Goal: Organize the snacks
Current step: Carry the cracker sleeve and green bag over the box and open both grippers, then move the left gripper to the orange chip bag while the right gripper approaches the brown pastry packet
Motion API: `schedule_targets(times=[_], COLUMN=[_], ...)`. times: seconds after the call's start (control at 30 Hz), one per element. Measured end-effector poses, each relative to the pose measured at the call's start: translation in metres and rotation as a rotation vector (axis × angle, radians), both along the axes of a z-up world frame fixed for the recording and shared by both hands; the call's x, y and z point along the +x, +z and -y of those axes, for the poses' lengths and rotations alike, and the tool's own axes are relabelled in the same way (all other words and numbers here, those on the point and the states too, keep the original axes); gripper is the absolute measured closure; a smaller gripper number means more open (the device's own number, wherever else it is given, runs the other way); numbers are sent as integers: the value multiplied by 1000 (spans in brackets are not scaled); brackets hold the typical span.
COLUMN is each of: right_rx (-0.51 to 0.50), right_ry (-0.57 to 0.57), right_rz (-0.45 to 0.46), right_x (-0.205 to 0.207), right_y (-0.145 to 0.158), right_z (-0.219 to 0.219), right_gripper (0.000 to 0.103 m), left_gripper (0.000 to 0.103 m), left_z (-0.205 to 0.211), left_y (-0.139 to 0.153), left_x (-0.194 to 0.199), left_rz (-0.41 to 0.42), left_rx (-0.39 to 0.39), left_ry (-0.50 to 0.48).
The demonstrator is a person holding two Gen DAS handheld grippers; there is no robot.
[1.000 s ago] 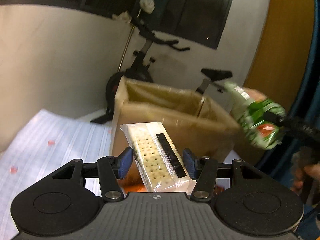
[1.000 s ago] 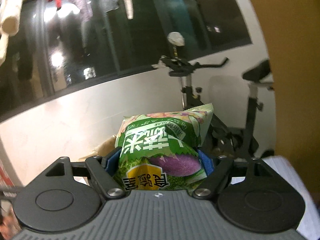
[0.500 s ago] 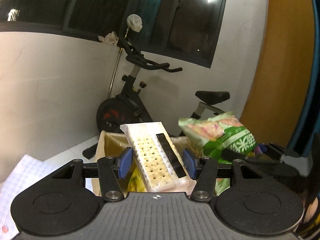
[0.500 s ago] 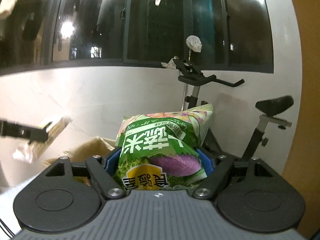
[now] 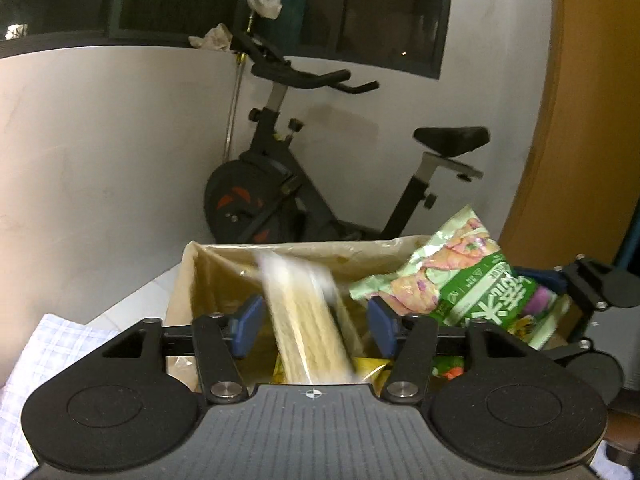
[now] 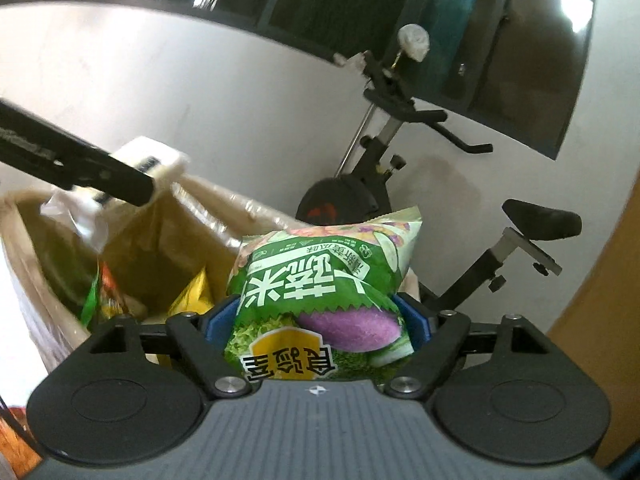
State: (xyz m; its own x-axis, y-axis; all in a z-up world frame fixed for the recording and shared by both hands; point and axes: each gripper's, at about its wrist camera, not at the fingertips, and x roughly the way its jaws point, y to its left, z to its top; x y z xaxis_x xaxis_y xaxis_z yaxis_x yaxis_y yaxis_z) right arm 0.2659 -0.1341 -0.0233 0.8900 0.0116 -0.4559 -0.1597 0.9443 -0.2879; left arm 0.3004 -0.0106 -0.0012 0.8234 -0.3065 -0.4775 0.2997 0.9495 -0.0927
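Over the cardboard box (image 5: pixel 208 276), my left gripper (image 5: pixel 312 320) has just opened wide, the cracker pack (image 5: pixel 304 320) loose and blurred between its jaws; at two o'clock, my right gripper (image 6: pixel 316 320), jaws just widened, cradles the green snack bag (image 6: pixel 320 292).

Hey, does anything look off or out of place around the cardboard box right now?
One thing: the cracker pack is a blurred streak between the left gripper's just-opened jaws, dropping loose over the cardboard box. The green snack bag sits normally in the right gripper.

Home room: exercise bike (image 5: pixel 304 184) against white wall, dark night window (image 5: pixel 280 4), checked cloth (image 5: pixel 48 356).
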Motion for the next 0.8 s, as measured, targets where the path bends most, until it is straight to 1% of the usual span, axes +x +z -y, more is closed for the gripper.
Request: schedule_targets(times=[0.07, 0.17, 0.33, 0.5, 0.67, 0.8], right_rx=[0, 44, 173, 305, 403, 456], right_ry=[-4, -10, -23, -39, -42, -43], right_rz=[0, 12, 29, 44, 64, 71], right_x=[-3, -11, -33, -60, -94, -122], right_y=[1, 8, 26, 42, 52, 50], right_z=[-2, 1, 17, 35, 49, 55], right_gripper=[13, 10, 10, 10, 10, 10], left_gripper=[27, 26, 26, 26, 26, 26], left_z=[-3, -10, -27, -35, -42, -49], left_y=[1, 4, 10, 18, 26, 27], left_x=[-2, -5, -21, -40, -72, -102], left_rz=[12, 15, 7, 13, 27, 36], left_rx=[3, -14, -48, -51, -46, -41], left_ry=[18, 22, 46, 71, 80, 82])
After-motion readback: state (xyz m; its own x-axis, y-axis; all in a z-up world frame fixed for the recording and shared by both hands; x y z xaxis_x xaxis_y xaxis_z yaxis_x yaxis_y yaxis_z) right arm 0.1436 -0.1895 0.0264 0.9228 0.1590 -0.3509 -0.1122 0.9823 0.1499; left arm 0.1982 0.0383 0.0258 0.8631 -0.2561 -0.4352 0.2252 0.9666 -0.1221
